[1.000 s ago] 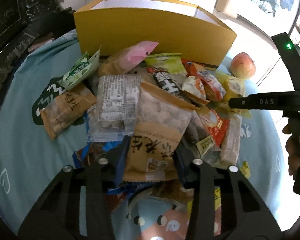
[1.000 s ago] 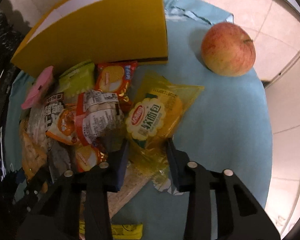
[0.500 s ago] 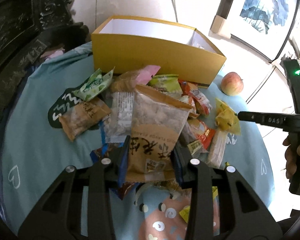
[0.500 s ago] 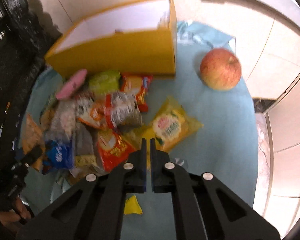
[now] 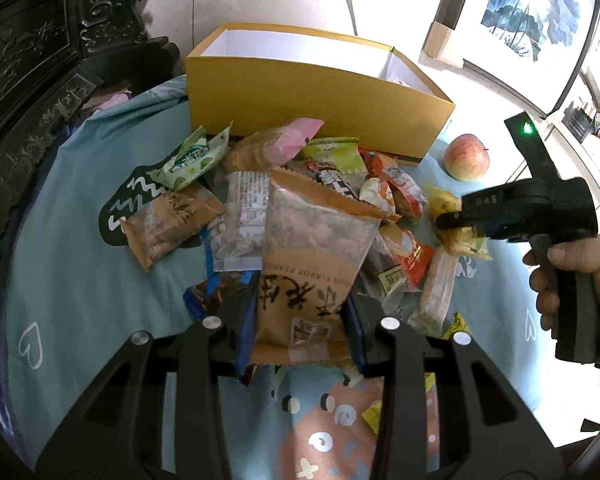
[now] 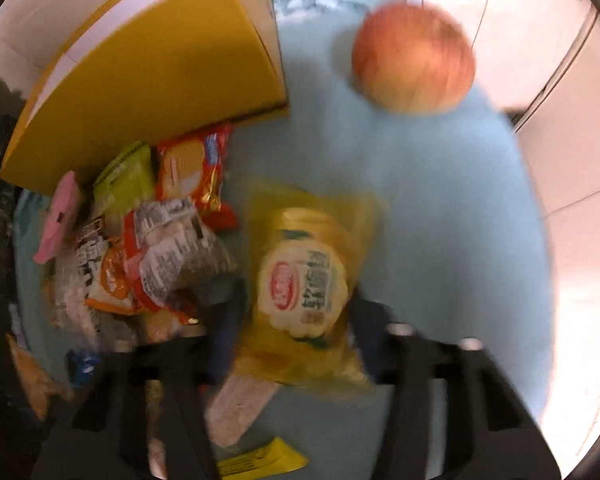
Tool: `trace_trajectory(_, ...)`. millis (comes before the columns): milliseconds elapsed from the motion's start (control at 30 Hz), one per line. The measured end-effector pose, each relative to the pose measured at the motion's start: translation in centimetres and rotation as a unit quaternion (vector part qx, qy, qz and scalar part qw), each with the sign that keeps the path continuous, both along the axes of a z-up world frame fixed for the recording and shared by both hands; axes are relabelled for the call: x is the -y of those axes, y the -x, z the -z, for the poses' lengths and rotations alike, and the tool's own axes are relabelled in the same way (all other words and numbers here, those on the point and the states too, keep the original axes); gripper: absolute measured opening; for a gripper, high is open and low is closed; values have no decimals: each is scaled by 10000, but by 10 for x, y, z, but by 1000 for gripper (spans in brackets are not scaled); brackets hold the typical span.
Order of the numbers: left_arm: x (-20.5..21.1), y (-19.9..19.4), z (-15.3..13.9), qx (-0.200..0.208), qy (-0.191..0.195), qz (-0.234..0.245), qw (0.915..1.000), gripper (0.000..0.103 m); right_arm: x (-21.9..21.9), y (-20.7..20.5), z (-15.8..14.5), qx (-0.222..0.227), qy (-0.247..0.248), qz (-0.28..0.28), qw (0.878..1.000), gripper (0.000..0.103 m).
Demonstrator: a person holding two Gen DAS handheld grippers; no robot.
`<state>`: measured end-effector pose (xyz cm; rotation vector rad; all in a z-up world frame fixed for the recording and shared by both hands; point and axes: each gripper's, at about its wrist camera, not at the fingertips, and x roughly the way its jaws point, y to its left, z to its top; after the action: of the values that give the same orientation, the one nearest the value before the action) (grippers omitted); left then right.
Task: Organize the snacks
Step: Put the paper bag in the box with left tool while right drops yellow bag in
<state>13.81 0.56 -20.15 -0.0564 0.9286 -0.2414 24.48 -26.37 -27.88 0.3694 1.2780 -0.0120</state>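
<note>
A pile of snack packets lies on a blue tablecloth before an open yellow box. My left gripper is shut on a brown peanut packet and holds it over the pile. In the blurred right wrist view my right gripper stands wide around a yellow bread packet with its jaws apart. The right gripper also shows in the left wrist view at that yellow packet.
A red apple sits right of the box. A dark carved cabinet stands at the left. Small yellow wrappers lie near the table's front. A wall with framed pictures is at the right.
My left gripper has risen with the peanut packet. My right gripper, shut half a second ago, has opened and come down around the yellow bread packet.
</note>
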Motion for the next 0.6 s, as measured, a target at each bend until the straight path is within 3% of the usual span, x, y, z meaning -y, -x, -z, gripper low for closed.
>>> trace_trajectory(300,-10,1,-13,233,144,-155,9995,38,-12,47,-63,1134,283,-798,9899,36)
trace_trajectory(600,2,-32,-74,894,357,-150,9952,38,-23,28,-162,2125,248,-938,9723,36)
